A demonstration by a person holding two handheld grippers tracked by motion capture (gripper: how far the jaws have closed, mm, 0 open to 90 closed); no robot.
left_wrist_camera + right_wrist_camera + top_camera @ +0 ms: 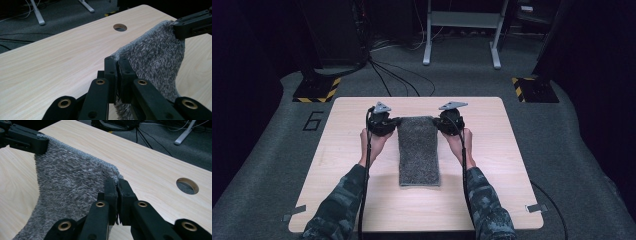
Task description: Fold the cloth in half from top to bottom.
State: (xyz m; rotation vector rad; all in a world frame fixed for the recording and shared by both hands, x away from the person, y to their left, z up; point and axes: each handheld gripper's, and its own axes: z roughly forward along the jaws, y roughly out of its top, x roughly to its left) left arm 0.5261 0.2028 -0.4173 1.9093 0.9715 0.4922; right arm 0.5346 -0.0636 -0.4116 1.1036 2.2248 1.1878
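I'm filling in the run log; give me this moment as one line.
left gripper: shut on towel corner | right gripper: shut on towel corner | towel: far edge lifted, near end on table

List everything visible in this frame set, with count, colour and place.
towel: one, grey, fuzzy, middle of the table, far end lifted by both grippers.
table: one, light wood, centre; round hole near its far edge.
floor cables: several, black, beyond the table.
metal frame: one, pale grey, far floor.
left gripper: one, black, shut on towel's far left corner.
right gripper: one, black, shut on far right corner.
sleeves: two, camouflage.
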